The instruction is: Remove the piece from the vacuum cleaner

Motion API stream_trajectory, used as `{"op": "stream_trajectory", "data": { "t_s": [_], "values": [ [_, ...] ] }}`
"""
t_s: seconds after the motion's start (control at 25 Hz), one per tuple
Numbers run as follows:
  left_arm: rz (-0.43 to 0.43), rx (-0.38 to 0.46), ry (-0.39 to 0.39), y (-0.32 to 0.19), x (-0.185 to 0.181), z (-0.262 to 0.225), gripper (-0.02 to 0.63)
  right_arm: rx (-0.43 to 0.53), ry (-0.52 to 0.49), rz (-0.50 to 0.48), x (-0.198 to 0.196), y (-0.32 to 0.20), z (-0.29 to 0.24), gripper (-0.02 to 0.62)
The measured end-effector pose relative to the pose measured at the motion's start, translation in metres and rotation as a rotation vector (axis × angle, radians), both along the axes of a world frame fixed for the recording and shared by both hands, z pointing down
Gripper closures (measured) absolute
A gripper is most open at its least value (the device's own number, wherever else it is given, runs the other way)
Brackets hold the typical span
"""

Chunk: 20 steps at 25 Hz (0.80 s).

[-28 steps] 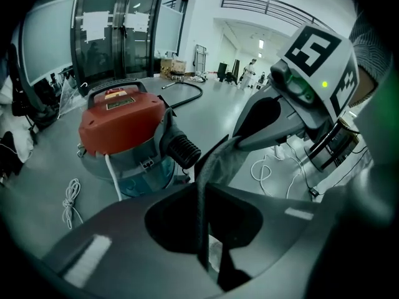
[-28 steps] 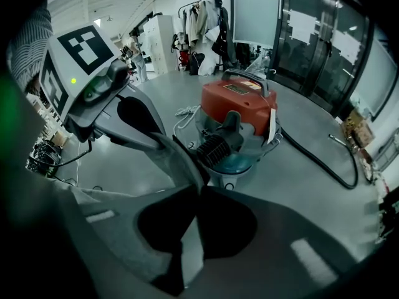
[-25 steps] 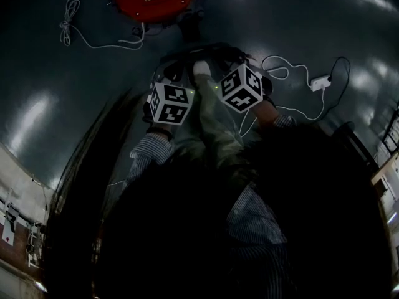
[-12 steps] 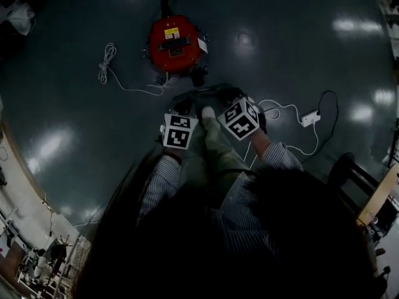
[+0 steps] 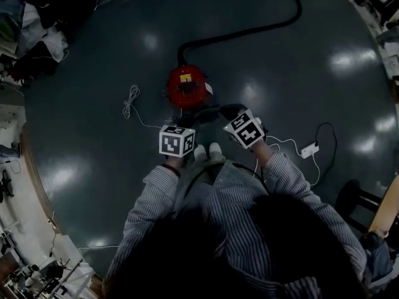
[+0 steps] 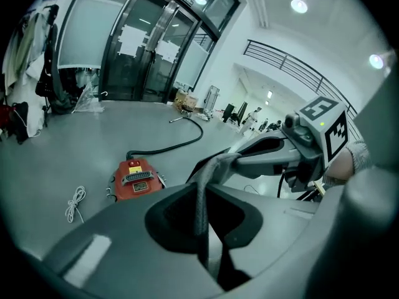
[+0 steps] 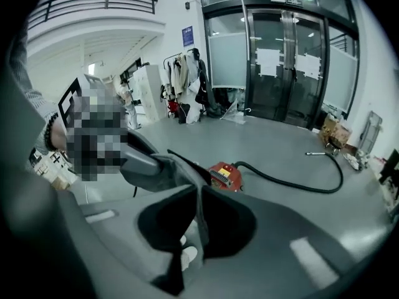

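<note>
The red vacuum cleaner (image 5: pixel 187 87) stands on the dark floor in front of my feet, and its black hose (image 5: pixel 249 33) curves away to the far right. Both grippers hang side by side above the floor, short of the vacuum cleaner. Between them is a thin grey sheet-like piece (image 5: pixel 212 112), clear of the machine. My left gripper (image 6: pixel 202 195) is shut on one edge of the grey piece (image 6: pixel 215 164). My right gripper (image 7: pixel 198 198) is shut on the piece's other edge (image 7: pixel 171 167). The vacuum cleaner (image 6: pixel 134 178) shows beyond the jaws in both gripper views.
A coiled white cord (image 5: pixel 129 98) lies left of the vacuum cleaner. A white plug block (image 5: pixel 308 149) with its cable lies at the right, and a dark chair (image 5: pixel 358 201) stands further right. White shoes (image 5: pixel 209 151) are just below the grippers. Glass doors (image 6: pixel 143 48) stand far off.
The head view has risen a long way, so the vacuum cleaner looks smaller and farther off. Both grippers have come up and back from it together, still side by side.
</note>
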<state>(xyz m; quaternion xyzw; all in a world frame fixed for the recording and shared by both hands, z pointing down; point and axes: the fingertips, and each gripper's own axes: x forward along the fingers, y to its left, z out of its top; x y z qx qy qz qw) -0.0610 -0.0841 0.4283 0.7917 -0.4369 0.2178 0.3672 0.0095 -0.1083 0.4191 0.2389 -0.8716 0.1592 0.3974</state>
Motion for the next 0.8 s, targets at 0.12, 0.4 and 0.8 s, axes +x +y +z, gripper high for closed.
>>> {"op": "stream_trajectory", "data": {
  "t_s": [0.12, 0.4, 0.8],
  "values": [
    [-0.027, 0.040, -0.008, -0.003, -0.002, -0.034, 0.580, 0.006, -0.052, 0.050, 0.000, -0.004, -0.028, 0.569],
    [-0.087, 0.134, 0.015, -0.002, -0.007, -0.082, 0.580, 0.037, -0.177, 0.129, -0.002, 0.007, -0.075, 0.569],
    [-0.085, 0.161, 0.029, -0.005, -0.004, -0.095, 0.580, 0.058, -0.222, 0.182, 0.000, 0.002, -0.089, 0.569]
  ]
}}
